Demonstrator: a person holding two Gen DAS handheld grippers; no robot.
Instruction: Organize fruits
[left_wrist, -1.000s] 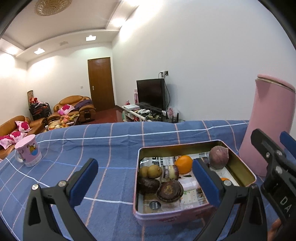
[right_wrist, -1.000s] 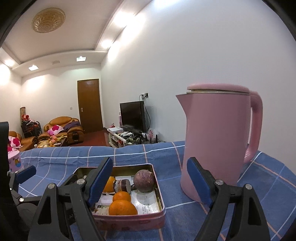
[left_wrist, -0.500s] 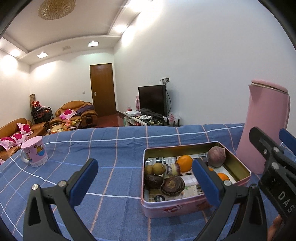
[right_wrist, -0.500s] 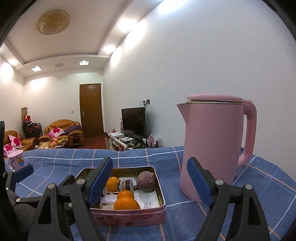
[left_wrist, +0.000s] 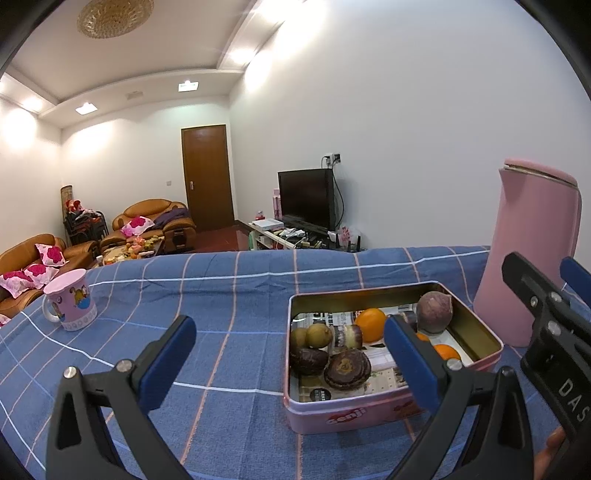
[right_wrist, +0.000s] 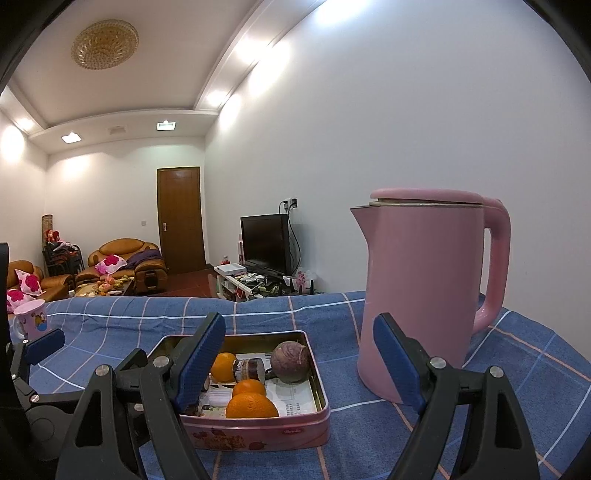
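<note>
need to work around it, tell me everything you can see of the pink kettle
The pink kettle is a tall, smooth jug that narrows slightly upward, seemingly matte plastic or coated metal. Its flat pink lid is shut over a thin metallic rim, with a pointed spout facing left in the right wrist view and a loop handle on the right. It stands upright on the blue checked tablecloth, just right of the pink tin, apart from it. Nothing touches it but the cloth.

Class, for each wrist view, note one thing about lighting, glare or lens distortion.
Left wrist view: fisheye bends the ceiling lines and the dark corners vignette; ceiling lights blow out white. Right wrist view: the pink kettle bulges from distortion; everything stays sharp, shadows soft.
</note>
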